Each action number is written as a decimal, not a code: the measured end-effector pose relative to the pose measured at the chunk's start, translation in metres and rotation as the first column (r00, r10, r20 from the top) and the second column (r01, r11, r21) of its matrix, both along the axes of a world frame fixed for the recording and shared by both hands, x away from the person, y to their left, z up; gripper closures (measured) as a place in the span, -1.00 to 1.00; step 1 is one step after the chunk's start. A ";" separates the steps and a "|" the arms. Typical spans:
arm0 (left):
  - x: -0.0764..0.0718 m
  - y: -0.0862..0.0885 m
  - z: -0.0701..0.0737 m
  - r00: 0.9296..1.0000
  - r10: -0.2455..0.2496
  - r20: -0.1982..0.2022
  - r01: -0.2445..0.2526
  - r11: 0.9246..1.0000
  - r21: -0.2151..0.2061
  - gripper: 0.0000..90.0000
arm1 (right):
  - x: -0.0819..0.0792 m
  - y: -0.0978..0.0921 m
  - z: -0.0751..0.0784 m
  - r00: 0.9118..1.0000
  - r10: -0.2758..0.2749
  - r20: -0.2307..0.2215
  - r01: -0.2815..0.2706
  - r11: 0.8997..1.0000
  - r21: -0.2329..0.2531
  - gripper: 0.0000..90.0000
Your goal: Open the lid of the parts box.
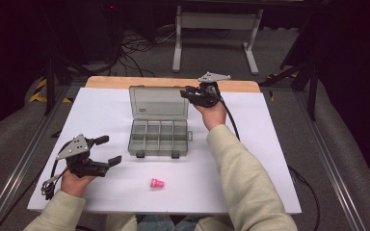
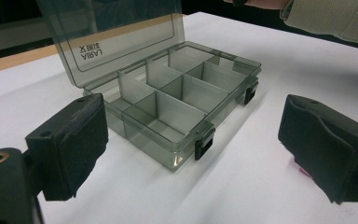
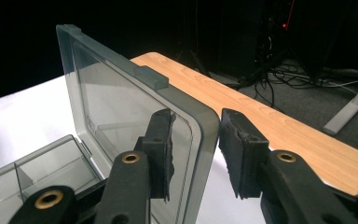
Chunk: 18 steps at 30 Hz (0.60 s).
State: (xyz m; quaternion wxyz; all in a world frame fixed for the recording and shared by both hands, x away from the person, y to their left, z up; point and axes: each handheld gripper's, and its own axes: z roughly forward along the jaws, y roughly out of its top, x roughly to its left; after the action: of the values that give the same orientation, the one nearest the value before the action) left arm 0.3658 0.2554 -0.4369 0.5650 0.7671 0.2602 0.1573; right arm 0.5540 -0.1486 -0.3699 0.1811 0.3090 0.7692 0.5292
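Smoke-grey plastic organiser box (image 1: pixel 158 137) sits near the middle of the white worktop (image 1: pixel 260 159), its hinged lid (image 1: pixel 159 102) swung up and standing almost upright on the box's far side. The tray is split by dividers into two rows of small compartments, and two dark latches (image 2: pixel 204 143) hang at its near front wall; I cannot tell whether anything lies in the compartments.

At the box's far right corner, the right gripper (image 1: pixel 196 95) straddles the rounded upper corner of the lid. In the right gripper view its two black jaws stand on either side of that edge (image 3: pixel 204 122), one pad in front of the clear panel and one behind it, with a narrow gap visible on the outer side, so they bracket the lid rather than press tight on it. The person's right hand (image 1: pixel 213 114) and cream sleeve (image 1: pixel 243 178) reach in past the box's right side.

To the box's near left, the left gripper (image 1: pixel 108 150) rests low over the worktop with its jaws spread wide and nothing between them, pointing toward the box's front corner, well apart from it.

Just in front of the box, nearer the person, a small pink piece (image 1: pixel 157 183) lies alone on the white surface.
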 end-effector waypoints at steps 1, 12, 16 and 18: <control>0.000 0.000 0.000 1.000 0.001 -0.001 -0.001 1.000 0.000 -0.79 | 0.001 0.000 -0.001 1.000 0.000 -0.003 0.000 1.000 0.002 0.44; 0.000 0.001 0.000 1.000 -0.001 -0.016 0.001 1.000 -0.019 -0.79 | 0.011 0.002 -0.012 0.999 -0.009 -0.045 0.009 1.000 0.008 0.42; 0.001 0.002 0.001 1.000 -0.001 -0.008 0.001 1.000 -0.017 -0.79 | 0.014 0.004 -0.018 0.999 -0.008 -0.051 0.007 1.000 -0.009 0.40; 0.001 0.002 0.000 1.000 -0.002 -0.014 0.002 1.000 -0.018 -0.79 | 0.016 0.005 -0.021 0.998 -0.008 -0.059 0.008 1.000 -0.011 0.38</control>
State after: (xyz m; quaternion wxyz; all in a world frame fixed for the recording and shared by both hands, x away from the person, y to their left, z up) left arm 0.3664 0.2573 -0.4364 0.5703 0.7632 0.2648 0.1488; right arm 0.5699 -0.1433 -0.3909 0.1619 0.3267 0.7759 0.5149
